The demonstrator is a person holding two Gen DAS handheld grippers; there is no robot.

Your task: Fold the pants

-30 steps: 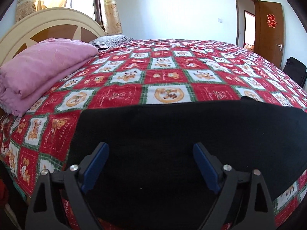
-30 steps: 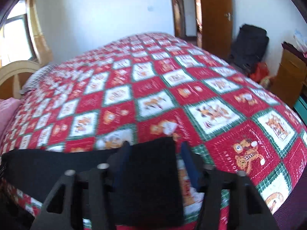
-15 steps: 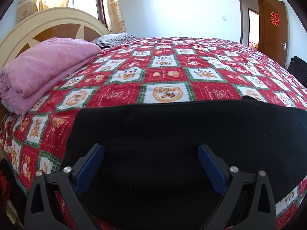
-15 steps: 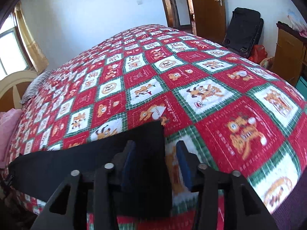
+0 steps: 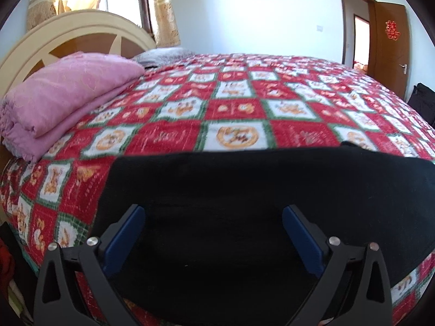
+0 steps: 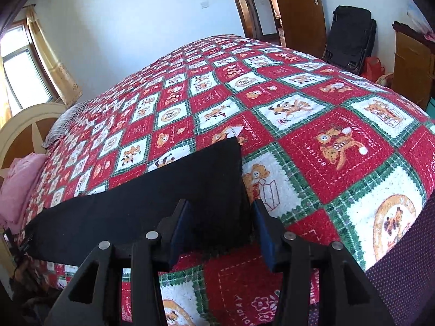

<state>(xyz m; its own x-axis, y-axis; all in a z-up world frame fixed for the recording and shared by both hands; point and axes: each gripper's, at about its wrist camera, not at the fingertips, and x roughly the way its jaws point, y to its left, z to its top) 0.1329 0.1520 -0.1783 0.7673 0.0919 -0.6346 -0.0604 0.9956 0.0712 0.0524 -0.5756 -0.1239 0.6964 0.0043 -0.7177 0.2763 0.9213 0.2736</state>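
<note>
The black pants [image 5: 244, 190] lie flat as a long band along the near edge of the bed, on the red, white and green quilt [image 5: 236, 108]. My left gripper [image 5: 213, 212] hovers over their wide end, fully open, with only flat cloth below its blue pads. In the right wrist view the narrow end of the pants [image 6: 163, 203] runs between the fingers of my right gripper [image 6: 220, 206]. Those jaws stand apart. The left pad is over the cloth and the right pad [image 6: 262, 225] is just past the cloth's edge, neither pressing on it.
A folded pink blanket [image 5: 68, 92] and a striped pillow [image 5: 163, 54] lie by the cream headboard [image 5: 81, 35]. Beyond the bed's foot are a brown door [image 5: 388, 40], a black suitcase [image 6: 350, 35] and a wooden cabinet [image 6: 410, 62]. The quilt [image 6: 326, 135] stretches bare behind the pants.
My right gripper's jaws have spread apart from the pants' end and the gripper has shifted sideways and rolled a little. The left jaws widened slightly; the pants lie still.
</note>
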